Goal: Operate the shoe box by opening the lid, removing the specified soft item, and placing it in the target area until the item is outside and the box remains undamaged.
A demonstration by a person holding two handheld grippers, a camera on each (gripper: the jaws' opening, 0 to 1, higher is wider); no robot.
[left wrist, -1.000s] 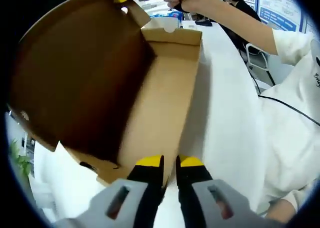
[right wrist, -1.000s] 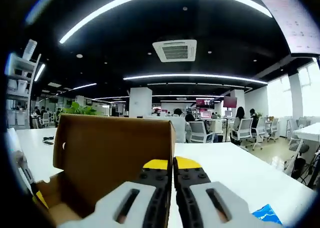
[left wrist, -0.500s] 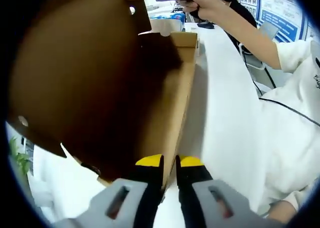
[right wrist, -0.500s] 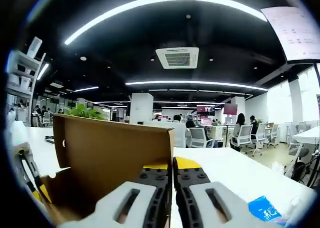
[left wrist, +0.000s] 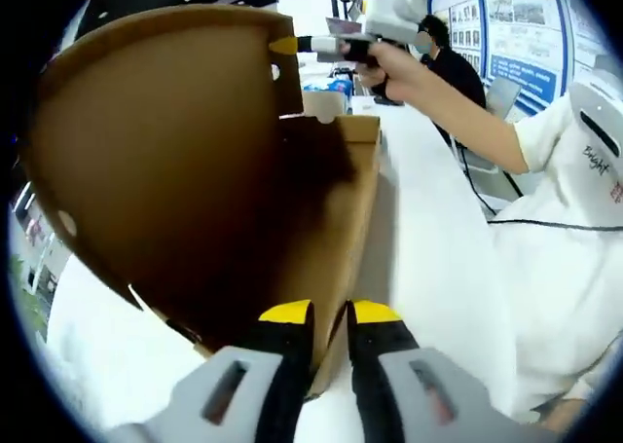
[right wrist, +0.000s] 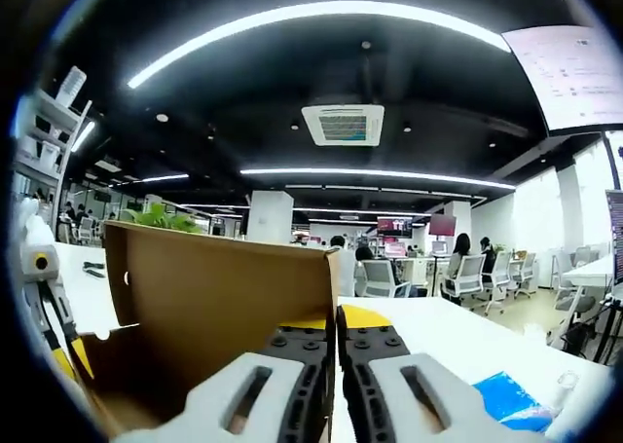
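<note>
Left gripper view: cardboard shoe box point(left wrist: 341, 209) on a white table point(left wrist: 428, 258), its long side running away from the camera, near end just beyond the left gripper point(left wrist: 331, 316). Lid point(left wrist: 156, 161) raised steeply, brown inner face toward the camera. Left gripper's yellow-tipped jaws stand nearly together at the box's near end with nothing visibly between them. Right gripper point(left wrist: 287, 46), held in a person's hand point(left wrist: 389, 58), is clamped on the lid's far upper corner. Right gripper view: right gripper's jaws pressed onto the lid's edge point(right wrist: 336, 282), brown panel to the left. Blue packet point(right wrist: 516, 399) lies at the table's near right edge. Box contents cannot be made out.
</note>
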